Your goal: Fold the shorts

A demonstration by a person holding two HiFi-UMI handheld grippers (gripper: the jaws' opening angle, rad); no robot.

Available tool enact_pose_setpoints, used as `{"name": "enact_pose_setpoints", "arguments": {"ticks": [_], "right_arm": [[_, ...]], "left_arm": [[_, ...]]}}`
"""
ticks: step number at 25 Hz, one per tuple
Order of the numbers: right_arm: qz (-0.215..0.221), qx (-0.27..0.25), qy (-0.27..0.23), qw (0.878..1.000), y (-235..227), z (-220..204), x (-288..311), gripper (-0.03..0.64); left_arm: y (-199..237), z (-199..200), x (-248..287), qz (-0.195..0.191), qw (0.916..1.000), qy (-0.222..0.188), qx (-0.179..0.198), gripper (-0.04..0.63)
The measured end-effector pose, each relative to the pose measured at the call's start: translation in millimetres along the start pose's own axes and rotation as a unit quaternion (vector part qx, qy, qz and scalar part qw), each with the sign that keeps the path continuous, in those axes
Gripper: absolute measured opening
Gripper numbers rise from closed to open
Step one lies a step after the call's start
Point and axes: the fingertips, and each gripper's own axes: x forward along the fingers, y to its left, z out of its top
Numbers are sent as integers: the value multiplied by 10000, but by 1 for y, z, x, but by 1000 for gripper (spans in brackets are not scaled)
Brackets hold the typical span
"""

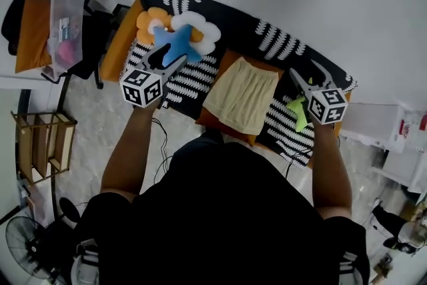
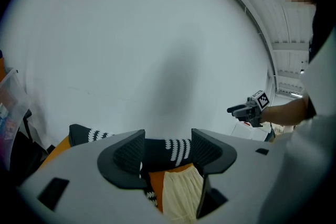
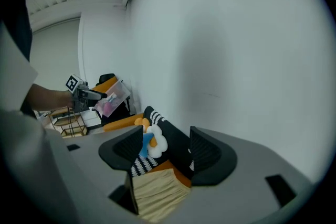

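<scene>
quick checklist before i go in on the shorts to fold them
1. Left tongs open, nothing between: ok.
2. Right tongs open, nothing between: ok.
3. Shorts lying flat on the orange cushion, nothing on top: ok.
4. Green thing off the shorts: ok.
5. Tongs down at the fabric: not ok, both are held clear of it.
6. Shorts already folded once: cannot tell.
</scene>
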Motion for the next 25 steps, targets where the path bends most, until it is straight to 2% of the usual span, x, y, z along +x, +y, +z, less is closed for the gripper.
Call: {"name": "enact_pose_setpoints", "arguments": {"ticks": [7,12,18,25], "right_arm": [[220,-551,560,9967,-6,0,72,290],[474,-1088,1073,9871,0,-16,117,288],[972,-1759,1658,9655,2,-55,169,287],[1440,-2454,2168,9338,-7,-103,224,262]], "left_arm": [[59,-32,-1,207,9994,172,-234,290],[81,-62,-9,399,9977,308,-455,290],[91,-109,-2,570,9946,671,-549,291],[95,-158,5,989,9876,767,-947,293]]}}
